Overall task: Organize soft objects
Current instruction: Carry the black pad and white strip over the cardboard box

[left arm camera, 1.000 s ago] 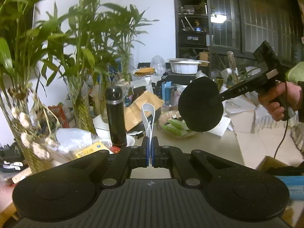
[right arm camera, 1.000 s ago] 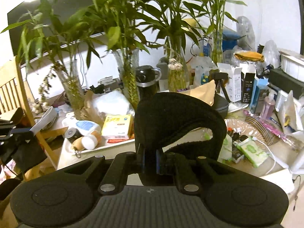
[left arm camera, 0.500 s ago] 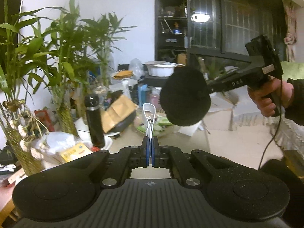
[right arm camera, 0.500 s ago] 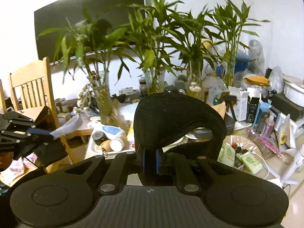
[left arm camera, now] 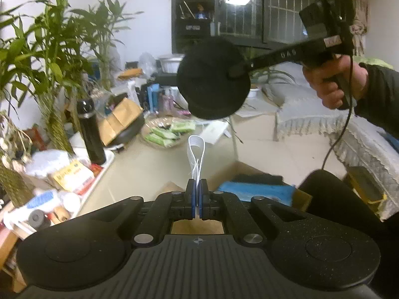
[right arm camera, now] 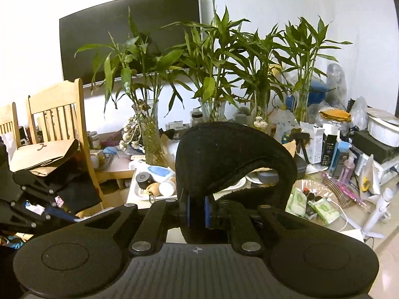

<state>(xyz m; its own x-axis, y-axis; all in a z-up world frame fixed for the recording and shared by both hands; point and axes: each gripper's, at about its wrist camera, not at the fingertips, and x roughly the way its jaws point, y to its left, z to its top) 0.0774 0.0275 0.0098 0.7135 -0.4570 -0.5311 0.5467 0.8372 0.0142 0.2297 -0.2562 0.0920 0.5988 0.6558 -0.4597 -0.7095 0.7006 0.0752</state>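
My left gripper is shut on a thin white looped soft item, which stands up from the blue pads. My right gripper is shut on a black soft pad that curls over its fingers. In the left wrist view the same black pad shows as a round disc held high in the air, with the right gripper and the hand holding it at the upper right. A cardboard box with blue and black soft things lies on the floor below my left gripper.
A low table is crowded with bamboo vases, a black flask, a basket of green packets, boxes and bottles. A wooden chair stands left. A bed with a lace cover lies right.
Both grippers have lifted and swung away from the table. The black pad has moved up and left in the left view. The floor box and the bed have come into sight.
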